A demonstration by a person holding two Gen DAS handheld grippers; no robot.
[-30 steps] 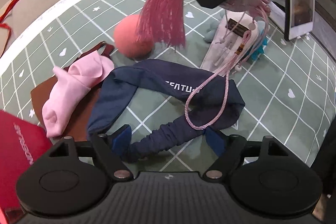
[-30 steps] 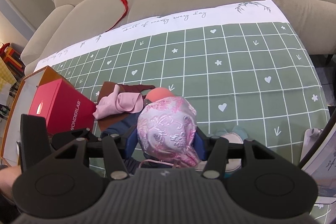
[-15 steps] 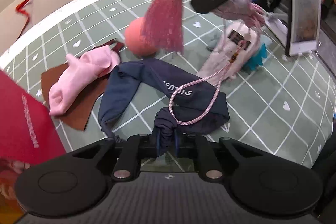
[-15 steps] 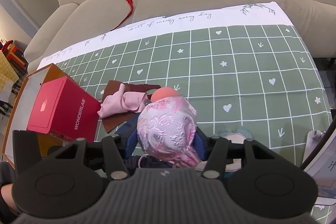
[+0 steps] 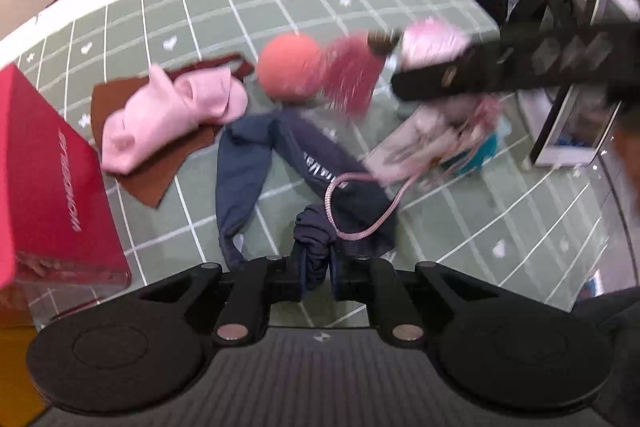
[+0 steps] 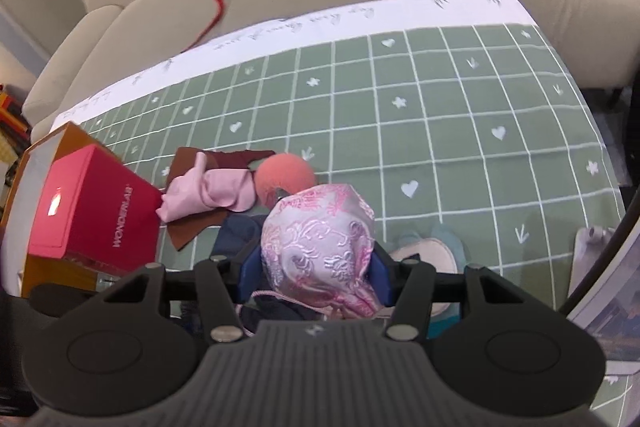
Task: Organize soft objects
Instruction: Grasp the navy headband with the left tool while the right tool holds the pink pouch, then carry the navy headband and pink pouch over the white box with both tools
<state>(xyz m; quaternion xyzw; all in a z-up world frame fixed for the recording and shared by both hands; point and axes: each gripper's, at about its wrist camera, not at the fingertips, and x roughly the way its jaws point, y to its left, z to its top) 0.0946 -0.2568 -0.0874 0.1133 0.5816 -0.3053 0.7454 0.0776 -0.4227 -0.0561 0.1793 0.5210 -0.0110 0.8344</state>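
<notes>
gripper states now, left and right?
Left gripper: shut on navy headband.
Right gripper: shut on pink brocade pouch.

Navy headband (image 5: 280, 155) bunched on cloth; pink brocade pouch (image 6: 320, 243) raised.

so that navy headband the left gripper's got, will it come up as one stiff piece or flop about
Probably floppy: the navy headband bunches into folds where the left gripper pinches it, and the rest lies limp on the green tablecloth. It looks like thin stretch cloth, so likely light. The pink cord loop lies across it and may drag along or slide off.
</notes>
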